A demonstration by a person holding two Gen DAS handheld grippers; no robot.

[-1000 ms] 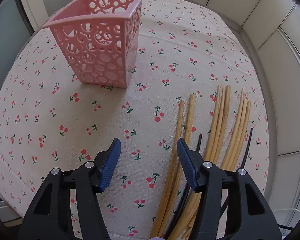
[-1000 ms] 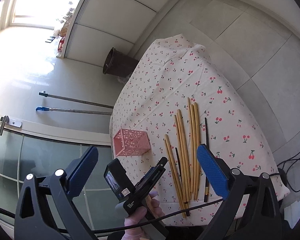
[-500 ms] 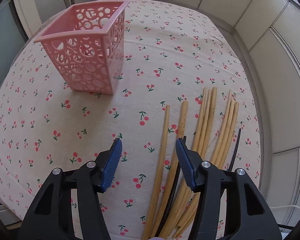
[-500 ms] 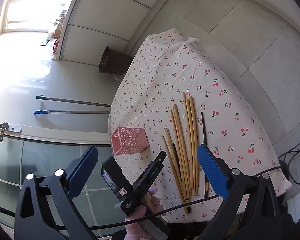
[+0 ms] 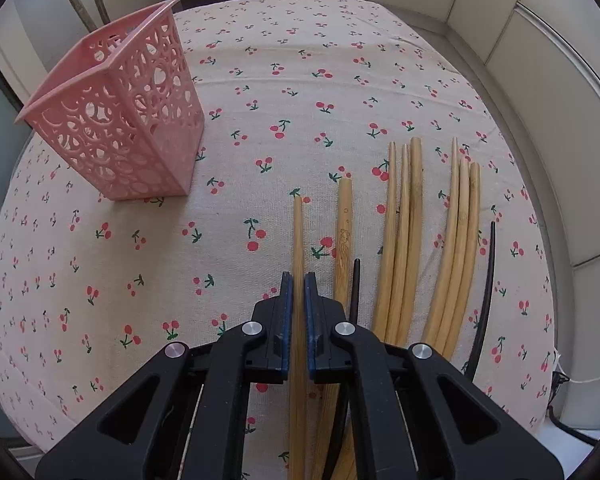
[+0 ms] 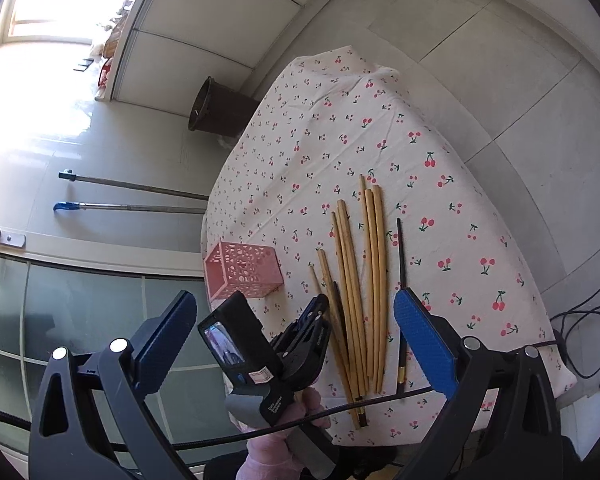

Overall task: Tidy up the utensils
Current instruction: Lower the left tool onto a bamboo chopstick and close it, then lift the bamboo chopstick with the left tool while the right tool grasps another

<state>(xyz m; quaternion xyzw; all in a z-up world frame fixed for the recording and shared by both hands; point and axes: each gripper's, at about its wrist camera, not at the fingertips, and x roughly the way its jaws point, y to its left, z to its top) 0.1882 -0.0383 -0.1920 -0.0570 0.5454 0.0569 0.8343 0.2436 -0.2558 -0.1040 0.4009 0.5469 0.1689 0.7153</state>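
blue pads of the left gripper (image 5: 299, 280) now clamp the leftmost bamboo chopstick (image 5: 298, 236); the jaws have just been closing, from well apart half a second ago down to a narrow slit with the stick between them. a moment earlier that stick lay off to the right of the open jaws; the gripper has since shifted across the row and lined up along it. grip sits low on the shaft, tip end pointing away toward the far side of the cloth.

- chopstick appears to lie flat on the cherry-print tablecloth (image 5: 260, 92), not yet lifted.
- just right of the held stick: a second bamboo chopstick (image 5: 343, 236), then a thin black chopstick (image 5: 355, 288), close enough that it could drag along on the lift.
- further right of the held stick: a bundle of three bamboo sticks (image 5: 402, 232), another bundle of three (image 5: 462, 236), then a second black chopstick (image 5: 487, 292) at the outer edge.
- pink perforated holder (image 5: 116, 132) stands upright, well to the left of the held stick and further back, mouth open; i can make out nothing inside it.

right gripper (image 6: 296, 332): jaws spread wide, nothing between them, hanging off the table's near edge. its view shows the left gripper (image 6: 318, 310) down on the left end of the row, person's hand (image 6: 276, 452) on the handle.

reading: pick of the first stick is made. next, by my judgement, lift clear of the neighbours, tip upright, carry to the holder. all other sticks remain on the cloth.
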